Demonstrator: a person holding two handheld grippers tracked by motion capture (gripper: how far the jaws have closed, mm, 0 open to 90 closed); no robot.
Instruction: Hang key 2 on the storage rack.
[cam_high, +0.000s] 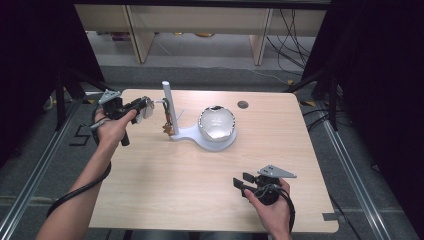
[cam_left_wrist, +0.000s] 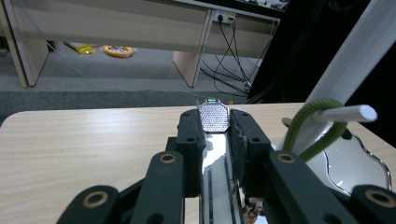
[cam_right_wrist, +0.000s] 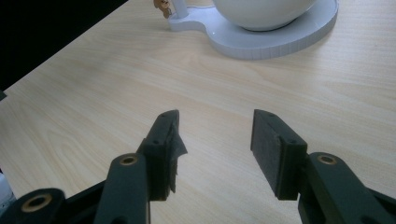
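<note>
1. Nearest the camera: right gripper (cam_high: 243, 184) sits low near the front edge of the table (cam_high: 165, 200), well apart from the white stand (cam_high: 210, 142). Jaws spread wide with nothing between them, bare wood under the gap in the right gripper view. Looks parked, out of the working hand's way.
2. Left gripper (cam_high: 145, 107) is just left of the stand's post (cam_high: 167, 102), pointing at it. Jaws clamped on a shiny metal piece (cam_left_wrist: 214, 154), a chrome strip ending in a perforated mesh-like tip (cam_left_wrist: 214, 117). Probably a watch or bracelet; can't tell for sure.
3. Grip is along the strip's length, so the tip sticks out past the jaws. My guess: that leaves the free end exposed for hooking or hanging on the stand.
4. The post carries a thin white peg (cam_left_wrist: 345, 113) near its top, with a green cord (cam_left_wrist: 317, 126) looped over it. The peg is just right of the held piece in the left gripper view, not touching.
5. Stand base also holds a round shiny bowl (cam_high: 217, 122), right of the post. A small brown trinket (cam_high: 167, 129) hangs low at the post.
6. Judgement: held piece is being carried to the peg, not on it yet.
</note>
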